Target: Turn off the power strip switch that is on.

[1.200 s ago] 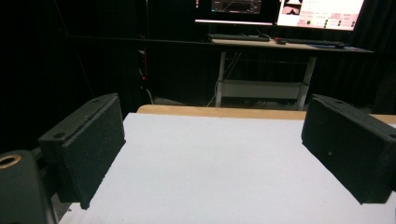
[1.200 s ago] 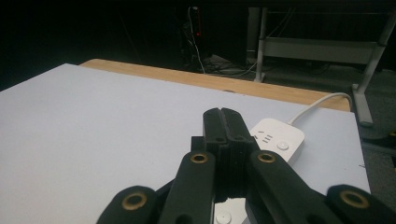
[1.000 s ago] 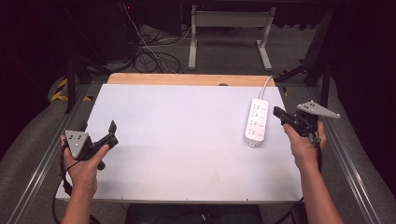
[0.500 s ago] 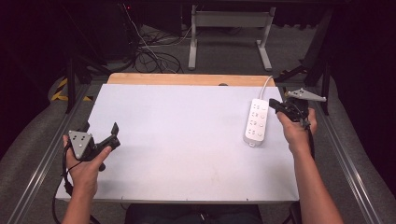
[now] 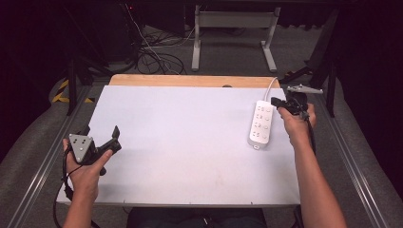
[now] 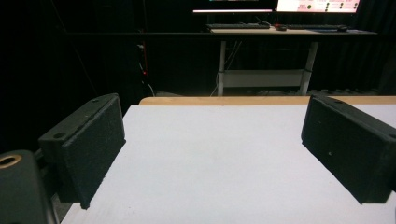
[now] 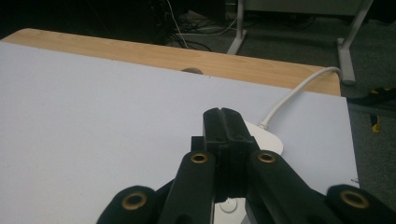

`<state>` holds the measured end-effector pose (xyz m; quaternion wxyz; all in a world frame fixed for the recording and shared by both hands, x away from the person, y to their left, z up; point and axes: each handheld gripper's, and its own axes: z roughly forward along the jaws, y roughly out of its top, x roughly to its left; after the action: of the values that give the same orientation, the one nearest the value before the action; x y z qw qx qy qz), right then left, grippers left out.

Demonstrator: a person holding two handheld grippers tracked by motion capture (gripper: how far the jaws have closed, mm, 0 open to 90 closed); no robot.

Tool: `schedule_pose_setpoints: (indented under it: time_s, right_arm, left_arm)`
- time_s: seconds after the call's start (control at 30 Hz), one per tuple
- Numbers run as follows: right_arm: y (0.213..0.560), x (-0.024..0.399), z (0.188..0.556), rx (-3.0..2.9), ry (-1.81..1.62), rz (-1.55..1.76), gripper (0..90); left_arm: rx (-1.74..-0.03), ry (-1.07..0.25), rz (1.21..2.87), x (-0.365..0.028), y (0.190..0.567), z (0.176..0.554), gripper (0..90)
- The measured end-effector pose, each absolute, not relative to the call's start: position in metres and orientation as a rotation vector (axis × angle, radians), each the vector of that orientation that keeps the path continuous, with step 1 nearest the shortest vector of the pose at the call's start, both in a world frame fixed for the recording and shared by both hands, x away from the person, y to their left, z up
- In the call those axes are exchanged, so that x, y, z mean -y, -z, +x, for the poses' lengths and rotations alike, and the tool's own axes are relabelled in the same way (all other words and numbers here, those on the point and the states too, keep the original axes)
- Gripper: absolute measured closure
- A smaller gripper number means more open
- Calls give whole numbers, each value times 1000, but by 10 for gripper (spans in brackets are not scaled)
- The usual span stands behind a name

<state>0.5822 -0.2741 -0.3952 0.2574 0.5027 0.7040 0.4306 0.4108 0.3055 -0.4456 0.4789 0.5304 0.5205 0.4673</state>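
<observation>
The table [image 5: 190, 142], a white top with a strip of bare wood at its far edge, lay nearly bare. The one thing on it was a power strip [image 5: 261, 123], white, lying flat near the right edge and running front to back, with its cord [image 5: 270, 86] leaving the far end and dropping over the wooden edge. By the look of it, the strip was a rigid plastic bar, light and smooth enough to slide on the top (the cord would tug at it if it were carried far). The surest hold would probably be across its narrow width, near the middle, with the jaws clear of the sockets and the button at its near end. The cord itself looked soft and poor to grip. The right gripper [image 5: 284, 103] hung over the strip's far end, just beside its right side; in the right gripper view its jaws were pressed together with nothing between them, and the strip's rounded corner showed under their tips. The left gripper [image 5: 100, 136] sat well apart at the table's near left, jaws spread wide and empty.
</observation>
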Motion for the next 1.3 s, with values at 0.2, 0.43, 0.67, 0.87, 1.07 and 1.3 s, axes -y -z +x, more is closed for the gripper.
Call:
schedule_pose_setpoints:
  time_s: [0.2, 0.43, 0.67, 0.87, 1.07, 1.3]
  right_arm:
    - [406, 273, 597, -1937, -1120, 1408, 900]
    - [423, 275, 617, -1961, -1019, 1461, 900]
    - [442, 274, 632, -1998, -920, 1488, 900]
    - [447, 274, 634, -2011, -881, 1486, 900]
    - [451, 275, 637, -2007, -874, 1496, 900]
    - [454, 270, 637, -1997, -850, 1488, 900]
  left_arm:
    - [-1268, -1148, 1303, -305, 445, 410, 68]
    - [-1265, -1145, 1302, -305, 445, 409, 72]
    - [-1261, -1144, 1306, -305, 445, 409, 71]
    - [-1265, -1146, 1300, -306, 445, 408, 69]
    - [-1265, -1145, 1301, -305, 444, 408, 68]
    - [-1254, -1143, 1304, -306, 444, 408, 68]
